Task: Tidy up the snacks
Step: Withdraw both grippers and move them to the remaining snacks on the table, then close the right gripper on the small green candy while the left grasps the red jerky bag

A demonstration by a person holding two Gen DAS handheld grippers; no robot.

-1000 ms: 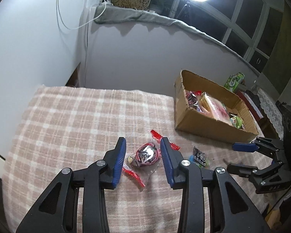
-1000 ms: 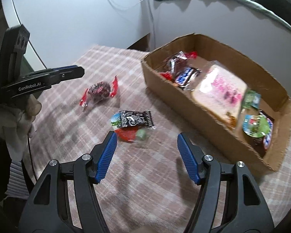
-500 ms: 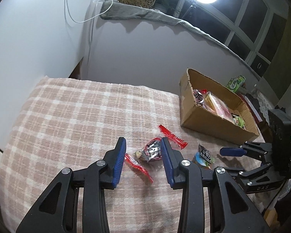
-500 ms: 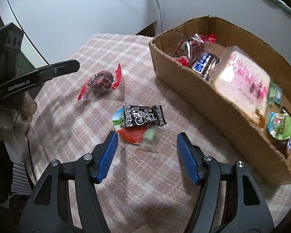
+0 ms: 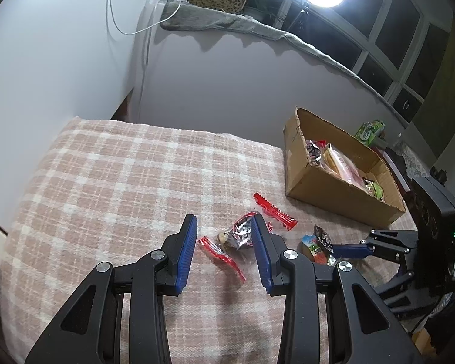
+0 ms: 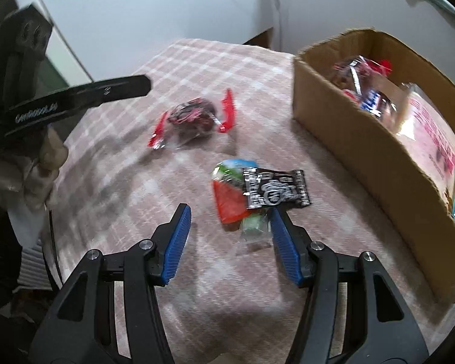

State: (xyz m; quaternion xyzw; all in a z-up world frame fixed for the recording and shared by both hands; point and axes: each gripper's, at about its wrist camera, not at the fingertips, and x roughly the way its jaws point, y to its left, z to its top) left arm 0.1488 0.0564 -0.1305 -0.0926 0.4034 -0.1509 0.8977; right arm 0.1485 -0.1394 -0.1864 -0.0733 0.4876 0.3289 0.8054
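The right gripper point(image 6: 230, 236), jaws apart and just closing, was held over the black-and-orange wrapped snack pile point(image 6: 257, 194), at seven o'clock from the brown cardboard box point(image 6: 364, 139); the left gripper point(image 5: 224, 248) was held apart, so loose wrappers might be pinched singly.

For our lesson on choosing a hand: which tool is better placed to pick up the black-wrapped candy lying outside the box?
The right tool. Its open jaws have just been closing around the black-wrapped candy, beside the cardboard box. The left tool frames the red-wrapped snack instead.
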